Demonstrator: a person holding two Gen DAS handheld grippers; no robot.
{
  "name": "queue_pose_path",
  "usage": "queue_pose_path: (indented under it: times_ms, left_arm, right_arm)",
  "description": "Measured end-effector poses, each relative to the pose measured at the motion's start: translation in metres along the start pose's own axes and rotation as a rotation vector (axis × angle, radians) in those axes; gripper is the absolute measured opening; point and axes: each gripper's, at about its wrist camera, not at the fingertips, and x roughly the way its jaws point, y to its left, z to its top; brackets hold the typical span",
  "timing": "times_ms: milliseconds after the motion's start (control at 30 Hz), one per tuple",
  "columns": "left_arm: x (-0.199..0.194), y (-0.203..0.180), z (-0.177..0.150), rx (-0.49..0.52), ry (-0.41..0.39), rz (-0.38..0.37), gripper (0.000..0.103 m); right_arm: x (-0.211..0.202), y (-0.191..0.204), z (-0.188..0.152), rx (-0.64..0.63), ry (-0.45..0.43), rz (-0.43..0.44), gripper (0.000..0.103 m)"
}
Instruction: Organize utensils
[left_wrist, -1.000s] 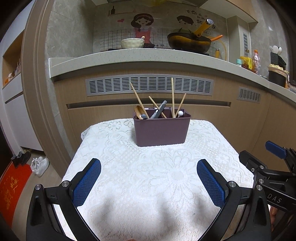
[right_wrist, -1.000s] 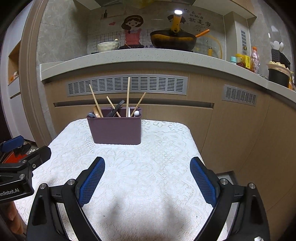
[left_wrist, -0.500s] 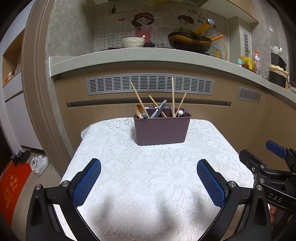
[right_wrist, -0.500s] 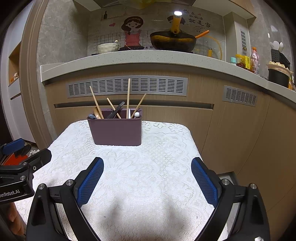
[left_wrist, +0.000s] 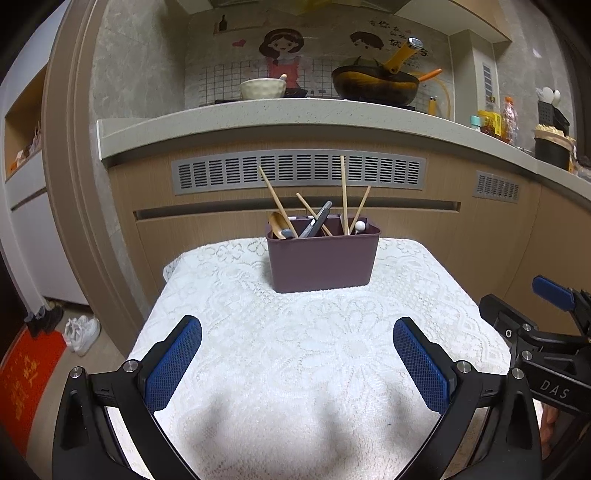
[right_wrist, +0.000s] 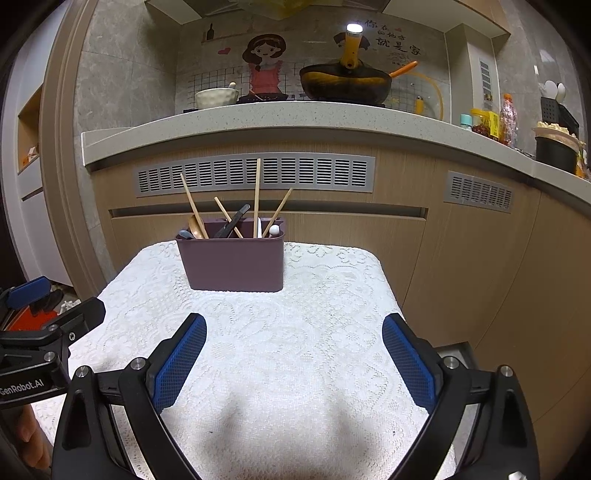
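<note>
A purple utensil holder (left_wrist: 322, 258) stands at the far middle of a table with a white lace cloth (left_wrist: 303, 354). It holds several wooden chopsticks (left_wrist: 344, 195), a wooden spoon (left_wrist: 277, 226) and a dark-handled utensil (left_wrist: 317, 223). The holder also shows in the right wrist view (right_wrist: 232, 263). My left gripper (left_wrist: 297, 365) is open and empty, well short of the holder. My right gripper (right_wrist: 294, 363) is open and empty, also short of it. Each gripper shows at the edge of the other's view.
A kitchen counter (left_wrist: 280, 114) with a wok (left_wrist: 375, 86) and a bowl (left_wrist: 263, 88) rises behind the table. Wooden cabinet fronts with vent grilles (left_wrist: 295, 171) stand below it. White shoes (left_wrist: 82, 332) and a red mat (left_wrist: 22, 380) lie on the floor at left.
Both grippers have risen or tilted slightly; the holder sits a little lower in both views. Nothing was grasped or released.
</note>
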Motion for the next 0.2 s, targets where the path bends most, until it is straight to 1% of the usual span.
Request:
queue_pose_path:
  times_ms: [200]
  left_arm:
    - [-0.0034,-0.0060,-0.0037,0.036,-0.037,0.021,0.103]
  right_arm:
    - [-0.0005,0.0009,-0.0005,0.006,0.000,0.002,0.096]
